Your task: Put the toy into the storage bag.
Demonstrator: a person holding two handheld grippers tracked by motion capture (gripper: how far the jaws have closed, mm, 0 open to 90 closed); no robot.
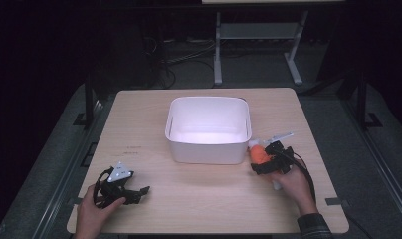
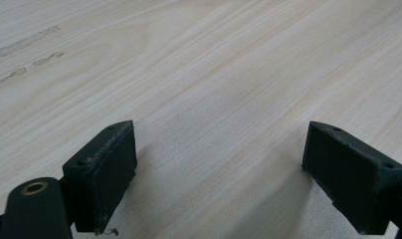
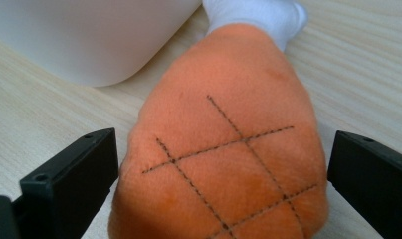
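Taking the white bin (image 1: 208,130) at the middle of the wooden table (image 1: 154,204) as the landmark, the left gripper (image 1: 120,186) lies well to the bin's left and nearer the person, close to the table's near edge, held in the person's left hand (image 1: 92,214). In the left gripper view its jaws are spread wide and released, with bare wood grain between them. A few faint marks (image 1: 132,151) sit on the tabletop between this gripper and the bin's left wall.

The bin itself stands upright with its open top facing up, and its pale interior looks bare as far as the high view shows.

Just off the bin's near right corner lies the orange plush toy (image 3: 229,154), stitched with a dark crosshatch and tipped with a white end (image 3: 256,15) that points away past the bin's corner. The toy rests on the table, outside the bin, and the bin's rounded wall rises just beside it. The right gripper (image 1: 265,158), held in the person's right hand (image 1: 293,186), is at the toy, its jaws parted on either side of the plush body. The left jaw is close against the fabric, and a sliver of table shows between the toy and the right jaw, so the grip is not closed.
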